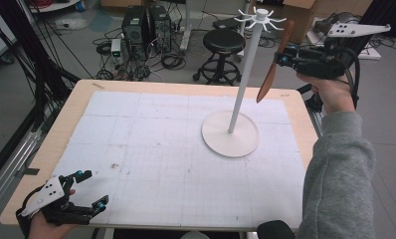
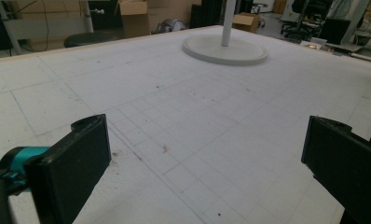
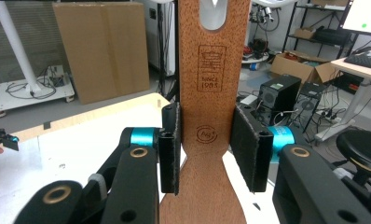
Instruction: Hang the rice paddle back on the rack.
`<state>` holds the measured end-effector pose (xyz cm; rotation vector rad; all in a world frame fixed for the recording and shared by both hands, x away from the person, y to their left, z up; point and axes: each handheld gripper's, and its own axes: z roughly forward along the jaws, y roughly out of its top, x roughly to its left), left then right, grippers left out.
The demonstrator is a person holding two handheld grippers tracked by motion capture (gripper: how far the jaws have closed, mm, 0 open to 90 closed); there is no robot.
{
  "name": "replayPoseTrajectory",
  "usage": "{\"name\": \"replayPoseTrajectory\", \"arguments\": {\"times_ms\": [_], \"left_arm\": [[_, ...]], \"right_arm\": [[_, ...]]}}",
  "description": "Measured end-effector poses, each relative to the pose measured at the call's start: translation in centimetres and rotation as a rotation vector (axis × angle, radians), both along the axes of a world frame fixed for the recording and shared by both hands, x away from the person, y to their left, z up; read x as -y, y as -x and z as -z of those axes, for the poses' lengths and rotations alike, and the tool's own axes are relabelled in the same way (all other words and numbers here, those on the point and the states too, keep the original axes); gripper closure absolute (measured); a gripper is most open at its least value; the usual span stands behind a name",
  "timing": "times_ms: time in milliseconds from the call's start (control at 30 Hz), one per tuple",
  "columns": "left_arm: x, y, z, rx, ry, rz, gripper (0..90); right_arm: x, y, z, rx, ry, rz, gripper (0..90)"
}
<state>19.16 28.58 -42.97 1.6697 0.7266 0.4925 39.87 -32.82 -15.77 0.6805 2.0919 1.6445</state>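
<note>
My right gripper [image 1: 284, 56] is raised at the far right, shut on a wooden spatula [image 1: 272, 67] that hangs tilted, blade down. In the right gripper view the pads [image 3: 170, 147] press both edges of the spatula [image 3: 211, 88] at its narrow neck. A white shape shows through the handle's slot [image 3: 214, 14]. The handle's top is close to the hooks [image 1: 261, 17] of a white stand [image 1: 242, 82]; I cannot tell whether they touch. My left gripper [image 1: 94, 189] rests at the table's near left corner, open, with nothing between its fingers [image 2: 74, 163].
The stand's round base [image 1: 230, 134] sits right of centre on the white gridded mat [image 1: 151, 149]; the same base [image 2: 225, 49] is far ahead in the left gripper view. Beyond the table stand a black stool [image 1: 224, 42], computer cases [image 1: 146, 25] and floor cables.
</note>
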Motion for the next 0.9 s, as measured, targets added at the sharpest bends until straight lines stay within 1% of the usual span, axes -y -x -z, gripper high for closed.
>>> {"name": "replayPoseTrajectory", "arguments": {"times_ms": [33, 100, 167, 200, 333, 467, 500, 567, 633, 767, 833, 867, 900], "left_arm": [[0.0, 0.0, 0.0, -0.001, -0.004, 0.001, 1.8], [0.0, 0.0, 0.1, 0.000, -0.020, 0.002, 1.8], [0.1, 0.0, 0.1, 0.002, -0.021, 0.004, 1.8], [0.2, 0.1, 0.0, 0.003, -0.018, 0.002, 1.8], [0.1, 0.1, 0.1, 0.001, -0.024, 0.003, 1.8], [0.1, 0.1, 0.1, 0.002, -0.028, 0.001, 1.8], [0.1, 0.2, 0.1, 0.002, -0.024, -0.002, 1.8], [0.0, 0.2, 0.1, 0.002, -0.025, -0.003, 1.8], [0.0, 0.2, 0.1, 0.003, -0.032, -0.003, 1.8], [0.0, 0.2, 0.2, 0.000, -0.042, -0.004, 1.8], [0.0, 0.2, 0.2, 0.001, -0.043, -0.004, 1.8], [0.0, 0.2, 0.2, 0.001, -0.044, -0.004, 1.8], [0.0, 0.2, 0.2, 0.000, -0.044, -0.003, 1.8]], "right_arm": [[-0.1, 0.0, 0.0, -0.002, -0.001, 0.001, 64.4], [-0.3, 0.0, 0.0, 0.015, 0.011, 0.006, 64.4], [-0.4, -0.1, -0.1, 0.026, -0.006, 0.003, 64.4], [-0.4, -0.1, -0.1, 0.028, -0.006, 0.007, 64.4], [-0.7, -0.3, -0.1, 0.014, 0.009, 0.014, 64.4], [-1.0, -0.5, -0.1, 0.022, 0.018, 0.027, 64.5], [-1.1, -0.5, -0.1, 0.015, 0.018, 0.028, 64.5], [-1.4, -0.6, -0.2, 0.015, 0.023, 0.026, 64.4], [-1.6, -0.6, -0.4, 0.021, 0.036, 0.031, 64.4], [-1.8, -0.6, -0.6, 0.019, 0.043, 0.039, 64.4], [-1.9, -0.7, -0.6, 0.016, 0.054, 0.045, 64.4], [-1.9, -0.7, -0.5, 0.008, 0.061, 0.053, 64.4], [-2.0, -0.7, -0.4, 0.011, 0.068, 0.055, 64.4]]}}
